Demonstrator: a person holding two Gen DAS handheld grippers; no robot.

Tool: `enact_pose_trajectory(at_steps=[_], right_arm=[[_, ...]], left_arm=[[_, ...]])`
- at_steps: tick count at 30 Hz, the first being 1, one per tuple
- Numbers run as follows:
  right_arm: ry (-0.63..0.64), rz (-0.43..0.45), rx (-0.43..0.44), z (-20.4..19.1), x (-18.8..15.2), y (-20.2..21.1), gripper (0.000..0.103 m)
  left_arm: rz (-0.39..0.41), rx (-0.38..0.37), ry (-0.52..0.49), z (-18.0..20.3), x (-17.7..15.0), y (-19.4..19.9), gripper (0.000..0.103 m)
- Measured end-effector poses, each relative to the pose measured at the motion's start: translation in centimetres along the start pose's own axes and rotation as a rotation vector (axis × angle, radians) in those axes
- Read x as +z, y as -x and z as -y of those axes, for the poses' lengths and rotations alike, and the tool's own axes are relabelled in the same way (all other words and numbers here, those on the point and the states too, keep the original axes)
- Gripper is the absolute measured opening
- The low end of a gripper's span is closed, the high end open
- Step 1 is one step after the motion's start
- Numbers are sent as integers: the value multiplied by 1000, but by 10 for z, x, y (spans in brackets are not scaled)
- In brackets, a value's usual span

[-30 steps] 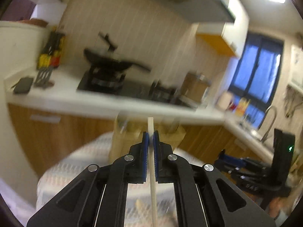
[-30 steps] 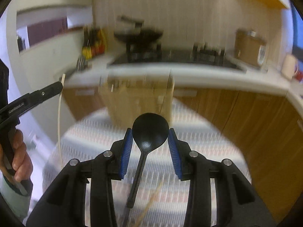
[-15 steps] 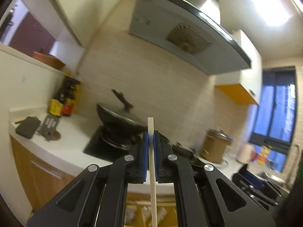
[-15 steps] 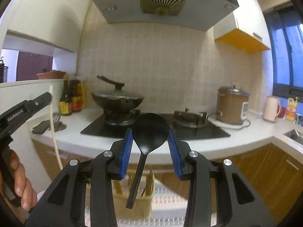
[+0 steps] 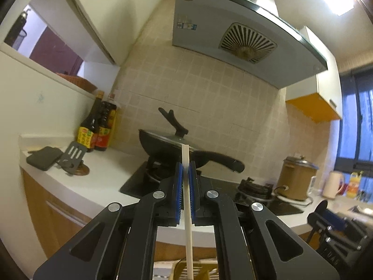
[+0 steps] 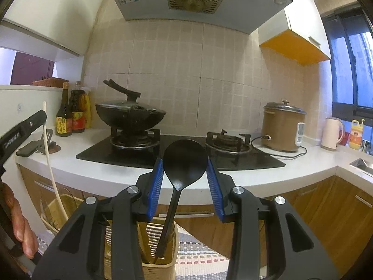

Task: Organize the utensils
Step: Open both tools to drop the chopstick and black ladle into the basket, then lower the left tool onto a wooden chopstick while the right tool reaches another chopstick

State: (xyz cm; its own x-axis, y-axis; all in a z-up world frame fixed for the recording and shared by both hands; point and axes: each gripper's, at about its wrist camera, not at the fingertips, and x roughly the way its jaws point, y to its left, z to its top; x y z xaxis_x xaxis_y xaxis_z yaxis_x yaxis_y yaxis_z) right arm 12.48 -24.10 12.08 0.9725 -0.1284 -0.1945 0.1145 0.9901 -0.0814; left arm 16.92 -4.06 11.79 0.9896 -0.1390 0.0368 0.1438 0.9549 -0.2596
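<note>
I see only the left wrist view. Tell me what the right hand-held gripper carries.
Observer: The right hand-held gripper is clamped on the bowl of a black plastic spoon, with the handle hanging down.
Operator: Report where that handle ends.
Observer: At the mouth of the beige slatted utensil holder; I can't tell whether it is inside.
Operator: Trace my chopstick downward.
Observer: The long pale chopstick runs down to a beige rounded container. Its end is hidden behind the right hand-held gripper.
</note>
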Motion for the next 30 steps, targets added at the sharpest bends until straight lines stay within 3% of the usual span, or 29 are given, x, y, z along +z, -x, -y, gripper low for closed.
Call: enact_pose_trajectory(at_steps=[9, 10, 12, 15, 21, 25, 30], right_arm=[[1, -43, 51, -2, -19, 5, 36], [-4, -51, 57, -1, -20, 7, 40], [-16, -66, 68, 2, -20, 16, 51], [-35, -78, 82, 8, -19, 32, 51], [-49, -73, 67, 21, -20, 79, 51], [-80, -129, 67, 30, -35, 106, 51], [-117, -224, 58, 34, -77, 121, 51]], left_arm=[[-89, -9, -36, -3, -15, 2, 4], [-105, -16, -37, -4, -14, 3, 5], [-131, -24, -33, -7, -12, 9, 13], [-159, -47, -12, -14, -5, 21, 21], [-207, -96, -2, -31, 12, 65, 26], [-324, -126, 17, -44, 6, 89, 27], [-504, -151, 72, -64, -28, 105, 27]])
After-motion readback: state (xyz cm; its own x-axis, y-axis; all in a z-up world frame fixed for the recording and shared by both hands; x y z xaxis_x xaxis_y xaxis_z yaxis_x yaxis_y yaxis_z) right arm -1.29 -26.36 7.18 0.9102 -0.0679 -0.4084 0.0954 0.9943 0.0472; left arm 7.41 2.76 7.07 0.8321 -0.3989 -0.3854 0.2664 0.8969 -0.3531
